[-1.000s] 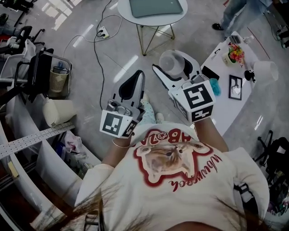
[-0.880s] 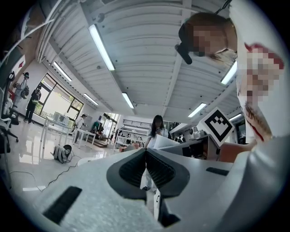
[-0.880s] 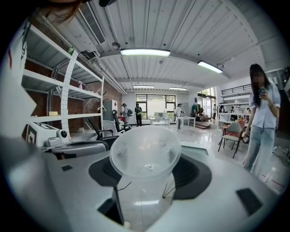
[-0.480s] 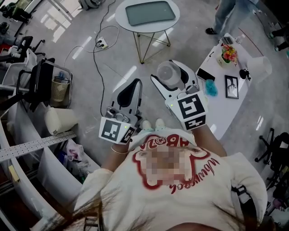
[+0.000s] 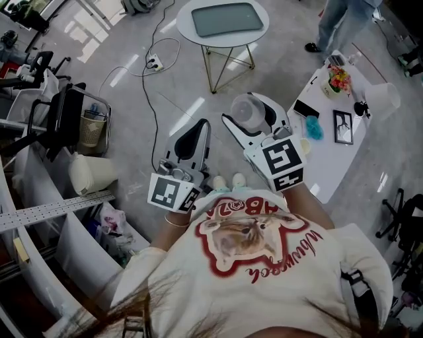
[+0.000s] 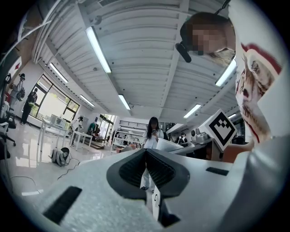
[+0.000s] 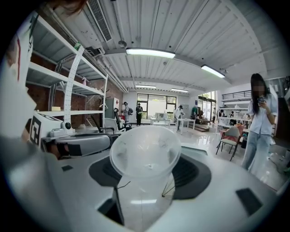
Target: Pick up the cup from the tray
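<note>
Pressed together with nothing between them, the left gripper's [image 5: 200,129] jaws point up the frame. The right gripper [image 5: 252,111] pinches a clear plastic cup [image 7: 144,156] by its sides, above the grey floor [image 5: 277,66]. A round table [image 5: 198,32] carrying a tray [image 5: 228,18] stands at top centre, well apart. A white table [image 5: 324,165] sits at the right.

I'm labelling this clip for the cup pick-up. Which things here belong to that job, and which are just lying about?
Job: clear cup, clamped in the right hand-held gripper; tray on the round table.
Lying about: left hand-held gripper, shut and empty; flowers and picture frame on the white desk; power strip; wire basket.
</note>
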`<state>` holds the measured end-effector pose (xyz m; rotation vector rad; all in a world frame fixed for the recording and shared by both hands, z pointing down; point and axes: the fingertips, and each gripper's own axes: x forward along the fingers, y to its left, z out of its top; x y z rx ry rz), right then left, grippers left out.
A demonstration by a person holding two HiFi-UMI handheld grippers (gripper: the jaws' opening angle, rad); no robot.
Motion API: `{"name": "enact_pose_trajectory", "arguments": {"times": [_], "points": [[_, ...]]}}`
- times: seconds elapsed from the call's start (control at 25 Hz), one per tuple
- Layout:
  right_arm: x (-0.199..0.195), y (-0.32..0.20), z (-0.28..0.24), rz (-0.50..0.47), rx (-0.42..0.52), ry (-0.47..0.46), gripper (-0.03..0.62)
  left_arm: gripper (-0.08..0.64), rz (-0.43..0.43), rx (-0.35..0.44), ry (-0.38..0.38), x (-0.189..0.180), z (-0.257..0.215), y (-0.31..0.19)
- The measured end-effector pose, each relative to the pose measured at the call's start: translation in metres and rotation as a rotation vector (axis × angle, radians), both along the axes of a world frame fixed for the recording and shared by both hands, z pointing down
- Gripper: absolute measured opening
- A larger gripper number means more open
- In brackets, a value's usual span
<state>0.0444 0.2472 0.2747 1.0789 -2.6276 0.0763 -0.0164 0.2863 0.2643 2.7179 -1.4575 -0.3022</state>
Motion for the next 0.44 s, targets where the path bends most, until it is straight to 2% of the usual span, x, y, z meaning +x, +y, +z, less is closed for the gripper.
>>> {"name": "enact_pose_trajectory", "arguments": {"times": [0.44], "points": [[-0.008,0.003,-0.013,-0.004,0.036,-0.016,0.305,0.014,0.006,0.0,-0.009,-0.005,-0.001,0.005]]}}
